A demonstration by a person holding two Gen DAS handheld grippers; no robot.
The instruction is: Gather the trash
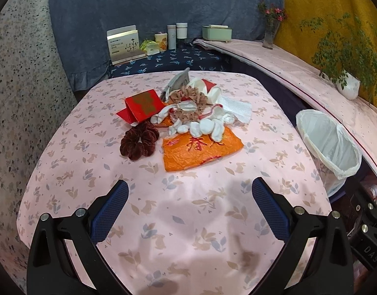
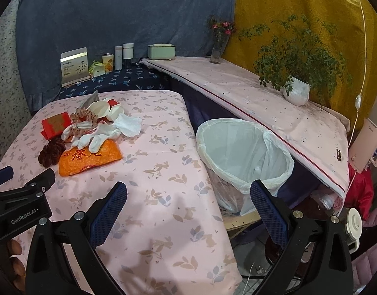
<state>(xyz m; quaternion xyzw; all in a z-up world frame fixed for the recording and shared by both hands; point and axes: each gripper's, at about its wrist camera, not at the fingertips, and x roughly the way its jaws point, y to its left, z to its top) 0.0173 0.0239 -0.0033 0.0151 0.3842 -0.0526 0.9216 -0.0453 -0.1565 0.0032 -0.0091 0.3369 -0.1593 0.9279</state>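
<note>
A pile of items lies on the pink floral table [image 1: 188,209]: an orange printed bag [image 1: 200,148], white gloves [image 1: 208,125], a red envelope [image 1: 143,105], a dark red scrunchie [image 1: 139,141], a brown dotted scrunchie [image 1: 188,97], a white tissue [image 1: 237,108] and white paper cups [image 1: 208,89]. A white-lined bin [image 2: 242,152] stands to the right of the table. My left gripper [image 1: 189,196] is open and empty, short of the pile. My right gripper [image 2: 188,196] is open and empty over the table's right edge, near the bin.
A long pink-covered shelf [image 2: 237,91] runs behind the bin with a potted plant [image 2: 296,91] and a flower vase [image 2: 218,49]. A box [image 1: 123,44], jars [image 1: 176,34] and a green container [image 1: 216,33] stand on the dark blue surface at the back.
</note>
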